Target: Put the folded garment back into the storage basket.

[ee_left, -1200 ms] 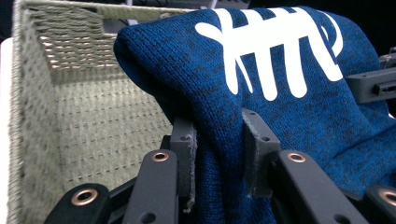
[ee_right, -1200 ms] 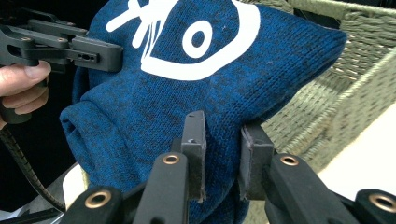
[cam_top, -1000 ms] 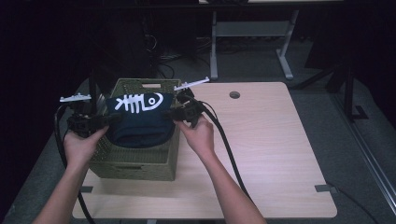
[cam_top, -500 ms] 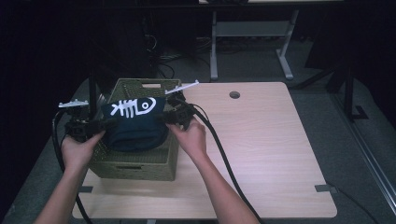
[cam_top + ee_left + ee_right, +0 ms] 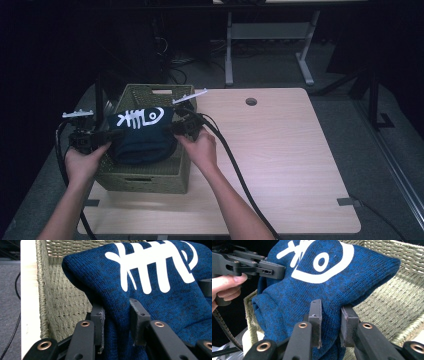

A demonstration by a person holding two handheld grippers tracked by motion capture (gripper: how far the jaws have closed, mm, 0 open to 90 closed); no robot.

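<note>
Both forearms enter from the bottom edge of the high view and converge toward the left half of the table. The left hand (image 5: pixel 82 162) wraps the body of the left gripper (image 5: pixel 107 136), whose jaws point to the right. The right hand (image 5: pixel 200 150) grips the body of the right gripper (image 5: pixel 172 129), whose jaws point to the left, facing the other gripper. Each gripper's jaws are closed, pinching a fold of blue knit fabric (image 5: pixel 155 302) between the pads, as seen in the left gripper view and the right gripper view. A cable trails back from each gripper along the forearm.
</note>
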